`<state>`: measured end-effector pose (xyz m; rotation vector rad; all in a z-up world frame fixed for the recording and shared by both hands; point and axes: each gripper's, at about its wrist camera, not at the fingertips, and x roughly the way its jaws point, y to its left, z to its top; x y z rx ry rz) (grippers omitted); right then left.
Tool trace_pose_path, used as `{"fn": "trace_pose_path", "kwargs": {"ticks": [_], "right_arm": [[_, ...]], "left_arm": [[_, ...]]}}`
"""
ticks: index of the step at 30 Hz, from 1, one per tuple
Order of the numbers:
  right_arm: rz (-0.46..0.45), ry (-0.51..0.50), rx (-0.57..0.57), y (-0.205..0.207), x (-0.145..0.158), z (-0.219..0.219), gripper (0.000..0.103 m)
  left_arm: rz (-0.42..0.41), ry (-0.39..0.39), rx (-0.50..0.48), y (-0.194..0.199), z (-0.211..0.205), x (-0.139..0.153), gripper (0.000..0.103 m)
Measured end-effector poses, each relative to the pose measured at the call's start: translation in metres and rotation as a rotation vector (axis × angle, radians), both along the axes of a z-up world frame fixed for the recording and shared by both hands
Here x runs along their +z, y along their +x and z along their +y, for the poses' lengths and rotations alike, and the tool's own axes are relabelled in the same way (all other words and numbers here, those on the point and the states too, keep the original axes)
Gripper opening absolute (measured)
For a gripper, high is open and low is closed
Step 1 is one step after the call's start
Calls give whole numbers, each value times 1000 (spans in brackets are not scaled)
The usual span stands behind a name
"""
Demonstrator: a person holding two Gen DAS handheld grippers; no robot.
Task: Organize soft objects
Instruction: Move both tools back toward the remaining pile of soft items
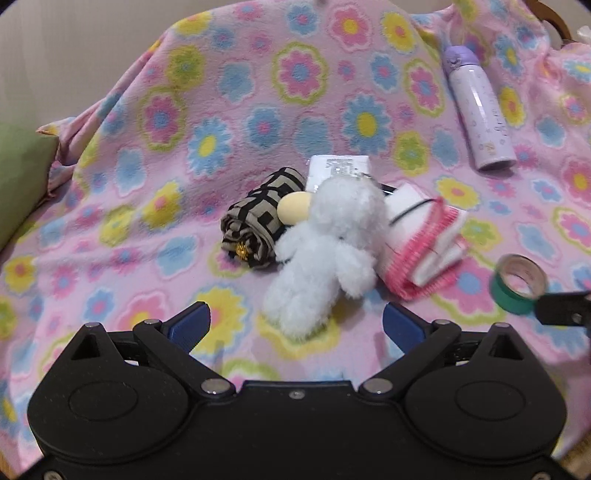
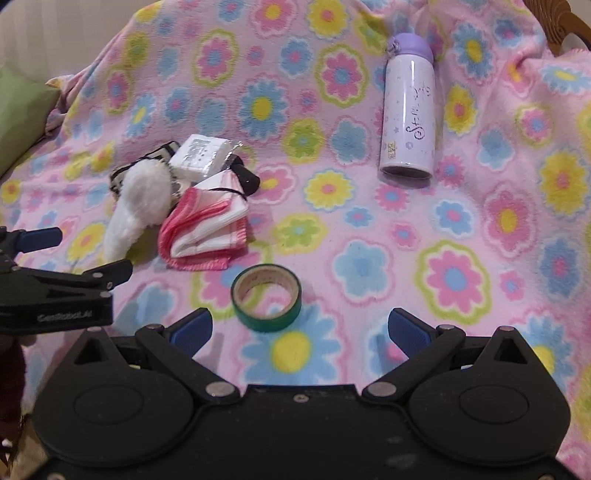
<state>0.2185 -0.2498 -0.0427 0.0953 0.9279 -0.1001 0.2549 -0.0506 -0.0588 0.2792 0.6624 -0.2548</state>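
A white plush toy (image 1: 325, 251) lies in a small pile on the flowered pink blanket (image 1: 147, 184). Beside it sit a rolled black-and-tan cloth (image 1: 255, 225), a folded pink-edged white cloth (image 1: 424, 247) and a white wrapped packet (image 1: 338, 166). My left gripper (image 1: 297, 325) is open, its blue pads (image 1: 192, 325) just short of the toy's feet, nothing between them. In the right wrist view my right gripper (image 2: 300, 330) stands open close behind a green tape roll (image 2: 266, 298). The toy (image 2: 140, 206) and pink-edged cloth (image 2: 207, 229) lie to its left.
A purple-capped white bottle (image 2: 408, 107) lies on the blanket at the back right. A green cushion (image 1: 18, 173) sits at the left edge. A wooden chair back (image 2: 565, 22) shows at the top right. Bare blanket spreads to the right of the tape roll.
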Motion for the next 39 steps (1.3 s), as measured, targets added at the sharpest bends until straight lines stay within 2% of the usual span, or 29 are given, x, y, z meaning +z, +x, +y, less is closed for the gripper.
{"fn": "trace_pose_path", "kwargs": {"ticks": [5,8,9,10,12,17,22,27,30,34,37,39], "right_arm": [[7,3,1,14,-7,-4,102],[-11,-7,19,21,-7,-1,102],[-19,-13,26,24,-6,1,102],[-26,-20,35,27,-6,3,102],[-48,-27,53,35,-3,7,102],[-90,8,76,60,4,20,102],[-99,7,105,83,0,38,102],[-17,52,121,107,-18,44,102],[-35,44,119,109,-18,34,101],[-68,53,57,102,-6,9,101],[-112,16,-8,92,9,-11,100],[-123,66,-15,85,16,-24,100]], "left_arm": [[-1,-65,58,29,14,-8,98],[21,-92,157,43,32,-16,97],[57,-115,186,48,39,-20,97],[89,-174,205,52,48,-21,98],[81,-241,232,52,58,-20,98],[86,-160,216,54,46,-27,100],[84,-156,218,51,49,-30,100],[84,-155,218,52,50,-29,100],[85,-153,218,52,49,-29,101],[85,-151,218,53,49,-29,101],[86,-153,218,53,49,-29,101],[86,-153,217,53,49,-29,101]]}}
